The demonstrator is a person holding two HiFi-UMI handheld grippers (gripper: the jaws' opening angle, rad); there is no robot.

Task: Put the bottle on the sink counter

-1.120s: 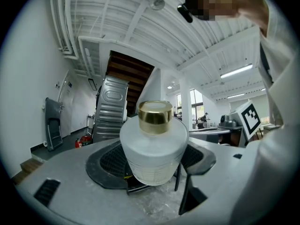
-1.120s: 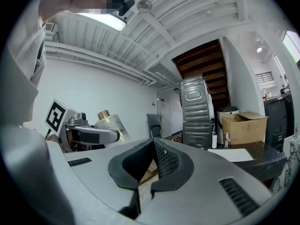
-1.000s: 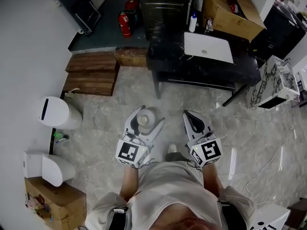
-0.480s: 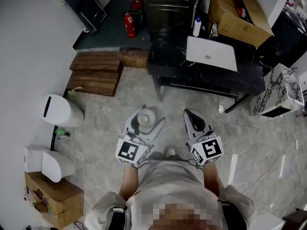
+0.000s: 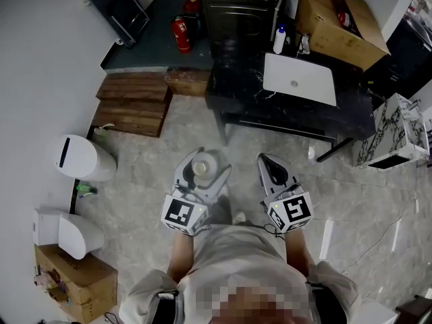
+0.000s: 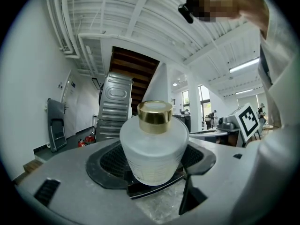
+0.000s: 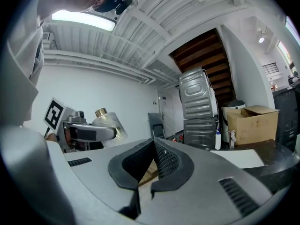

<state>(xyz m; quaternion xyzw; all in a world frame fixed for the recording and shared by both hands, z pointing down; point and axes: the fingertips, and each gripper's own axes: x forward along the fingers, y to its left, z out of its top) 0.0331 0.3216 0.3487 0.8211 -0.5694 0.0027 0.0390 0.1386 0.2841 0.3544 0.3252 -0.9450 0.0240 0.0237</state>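
**Left gripper view: frosted bottle clamped in jaws**

The bottle (image 6: 153, 146), frosted with a gold cap (image 6: 154, 116), is pinched upright by the left gripper (image 5: 206, 162), lower middle of the head view, over the floor. The right gripper (image 5: 266, 162) is seen with fingers pressed together, nothing between. The sink counter (image 5: 283, 113) lies at upper right, well apart from the bottle.
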